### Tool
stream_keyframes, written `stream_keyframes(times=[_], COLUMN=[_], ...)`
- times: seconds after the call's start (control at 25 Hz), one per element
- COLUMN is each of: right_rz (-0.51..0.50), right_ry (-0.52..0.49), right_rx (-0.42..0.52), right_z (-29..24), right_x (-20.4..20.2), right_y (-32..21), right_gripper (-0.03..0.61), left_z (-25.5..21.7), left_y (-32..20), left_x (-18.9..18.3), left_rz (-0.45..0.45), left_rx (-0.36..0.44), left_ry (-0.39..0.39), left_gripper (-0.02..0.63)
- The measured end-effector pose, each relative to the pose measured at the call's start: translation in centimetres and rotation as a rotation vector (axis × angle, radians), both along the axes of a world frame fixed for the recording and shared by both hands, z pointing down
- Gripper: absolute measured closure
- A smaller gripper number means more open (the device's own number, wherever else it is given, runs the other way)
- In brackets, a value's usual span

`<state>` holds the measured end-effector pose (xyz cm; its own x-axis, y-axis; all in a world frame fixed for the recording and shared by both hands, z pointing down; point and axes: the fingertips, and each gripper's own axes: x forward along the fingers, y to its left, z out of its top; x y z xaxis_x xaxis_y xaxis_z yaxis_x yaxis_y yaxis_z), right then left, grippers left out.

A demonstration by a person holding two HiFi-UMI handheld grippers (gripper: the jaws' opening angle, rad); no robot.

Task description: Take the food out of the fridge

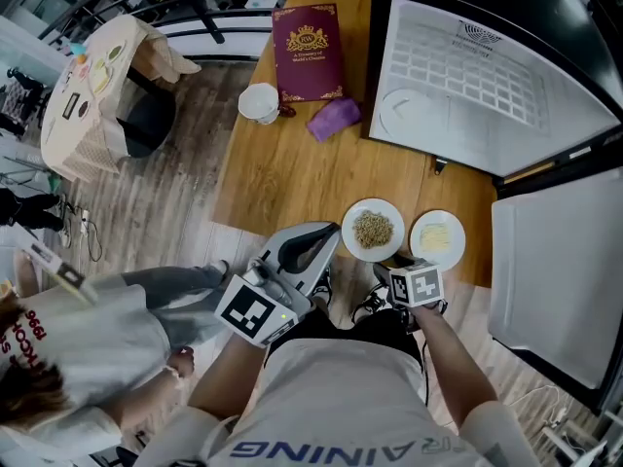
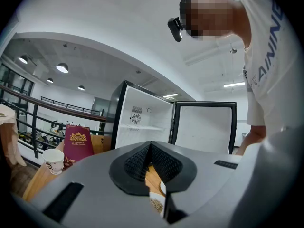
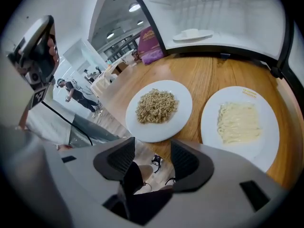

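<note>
Right gripper view: right gripper (image 3: pixel 153 151) wide open, empty, only floor (image 3: pixel 116 121) and a shoe (image 3: pixel 156 161) seen through the gap. Angled down at the near edge of the table (image 3: pixel 209 75). Just beyond the jaws, two white plates side by side, not touching: left plate (image 3: pixel 176 126) with brown noodles (image 3: pixel 156 106), right plate (image 3: pixel 268 113) with pale noodles (image 3: pixel 239 122). Both on the wood, outside and in front of the open fridge (image 3: pixel 223 13).

Left gripper view: left gripper (image 2: pixel 150 144) closed, tips together, holding nothing, pointing level toward the fridge, with the door (image 2: pixel 204 127) swung open at the right.

Head view: left gripper off the table edge, to the left of the brown-noodle plate; right gripper just below the gap between the plates. Farther along the table, a purple lump (image 1: pixel 334 118), a cup (image 1: pixel 259 102) and a dark red book (image 1: pixel 308 52), well apart from the plates. Off to the left, another person (image 1: pixel 68 348) in a white shirt.
</note>
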<state>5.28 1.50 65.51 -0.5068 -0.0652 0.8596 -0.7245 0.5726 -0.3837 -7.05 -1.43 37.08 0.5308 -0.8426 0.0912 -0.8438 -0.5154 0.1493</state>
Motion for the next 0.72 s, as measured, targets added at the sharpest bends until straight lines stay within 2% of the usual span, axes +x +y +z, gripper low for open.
stream_keyframes(times=[0.12,0.24,0.44,0.72], right_rz=[0.056,0.151,0.279,0.34], right_ry=[-0.055,-0.201,-0.332,-0.457], right_rx=[0.017,0.073,0.307,0.571], right_z=[-1.5,-4.9,-11.7,-21.5], right_x=[0.4,0.4,1.3,2.6], right_y=[-0.8,-2.9,-7.9,-11.8], right_gripper=[0.344,0.364,0.538,0.557], left_z=[0.1,0.0,-0.6,-2.6], left_y=[-0.1,-0.4,-1.3,-2.9], left_x=[0.0,0.1,0.2,0.2], left_rz=[-0.002,-0.006,-0.019,-0.047], left_rx=[-0.004,-0.008,0.003,0.023], left_ry=[-0.003,-0.01,-0.012,-0.013], left_gripper=[0.609,0.609,0.609,0.609])
